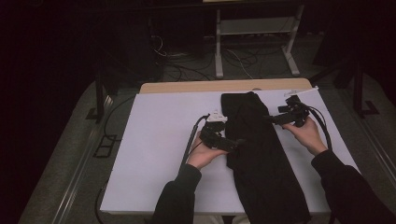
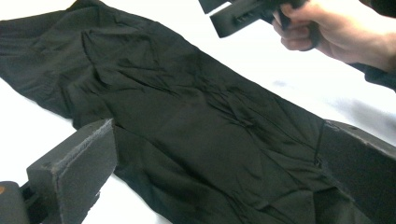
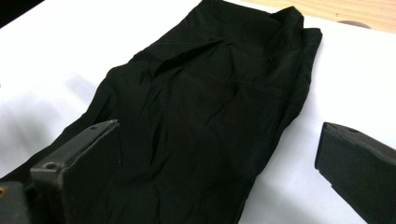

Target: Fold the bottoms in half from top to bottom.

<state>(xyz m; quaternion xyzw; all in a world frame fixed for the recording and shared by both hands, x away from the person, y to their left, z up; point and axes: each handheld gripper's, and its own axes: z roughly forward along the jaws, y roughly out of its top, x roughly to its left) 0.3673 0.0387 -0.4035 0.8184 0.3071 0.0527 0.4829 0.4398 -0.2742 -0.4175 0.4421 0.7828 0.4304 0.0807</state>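
Desk white-topped. Black garment lies flat lengthwise along desk's centre-right, near end hanging over front edge. Left gripper at garment's left edge, jaws wide apart. Right gripper at garment's right edge, jaws wide apart, empty.

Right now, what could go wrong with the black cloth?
The cloth hangs over the table's near edge, so a pull there might slide it off. Both the left gripper and right gripper are open at its sides; closing on wrinkled folds could grab too many layers, or bunch it more.
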